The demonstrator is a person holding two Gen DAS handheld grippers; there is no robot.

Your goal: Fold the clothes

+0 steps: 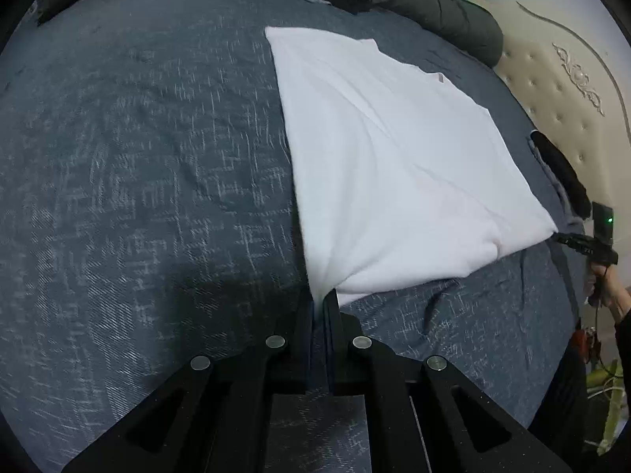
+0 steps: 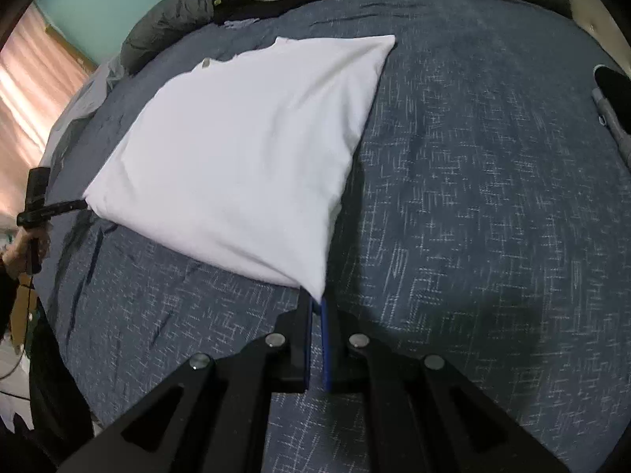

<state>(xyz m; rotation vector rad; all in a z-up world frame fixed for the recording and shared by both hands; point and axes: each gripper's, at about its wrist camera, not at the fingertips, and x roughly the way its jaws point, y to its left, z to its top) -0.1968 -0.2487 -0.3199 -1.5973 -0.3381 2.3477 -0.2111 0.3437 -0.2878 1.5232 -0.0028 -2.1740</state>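
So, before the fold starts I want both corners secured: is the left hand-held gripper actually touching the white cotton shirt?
Touching. The left wrist view shows the left hand-held gripper pinching the white cotton shirt corner.

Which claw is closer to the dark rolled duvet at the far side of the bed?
Hard to call. Left claw and right claw each pinch a near corner of the white shirt, with the shirt between them and the duvet.

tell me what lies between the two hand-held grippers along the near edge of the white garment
Only the white garment, its near edge stretched from the left hand-held gripper to the right hand-held gripper, over blue bedspread; both wrist views show it.
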